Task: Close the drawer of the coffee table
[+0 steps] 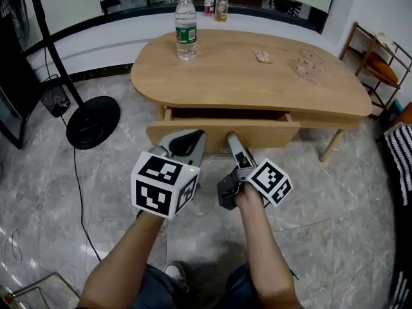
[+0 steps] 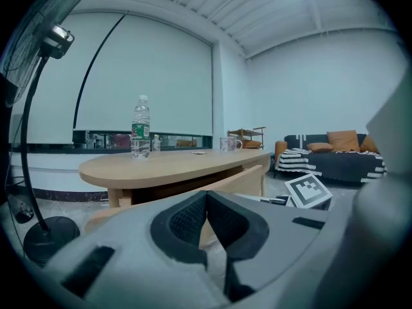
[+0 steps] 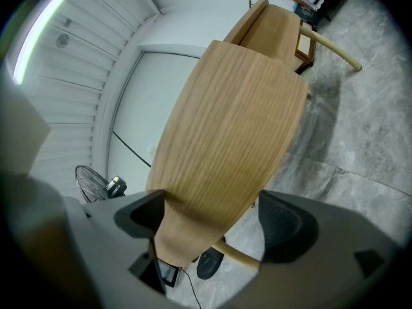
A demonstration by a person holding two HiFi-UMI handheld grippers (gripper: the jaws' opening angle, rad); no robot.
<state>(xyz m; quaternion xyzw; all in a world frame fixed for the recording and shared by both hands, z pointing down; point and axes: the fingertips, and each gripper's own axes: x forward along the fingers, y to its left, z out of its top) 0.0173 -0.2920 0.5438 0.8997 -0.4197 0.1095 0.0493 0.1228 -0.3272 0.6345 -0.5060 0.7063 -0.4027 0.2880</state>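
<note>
Drawer, light wood, flat-fronted (image 1: 222, 134): pulled out from under the oval wooden coffee table (image 1: 244, 76). Its inside is dark, and I cannot make out any contents.
My right gripper (image 1: 230, 138): jaws apart, drawer front across the gap.
My left gripper (image 1: 198, 137): jaws together on nothing, near the drawer front.
On the tabletop: clear plastic water bottle with green label (image 1: 185, 26); clear glass mug (image 1: 309, 63).

No word or number can be read. The water bottle (image 1: 185, 26) by the far left edge of the bench (image 1: 244, 76) wears a green label, its print too small. Cubes on the left gripper (image 1: 192, 139) and right gripper (image 1: 232, 138) show only black-and-white square markers.
</note>
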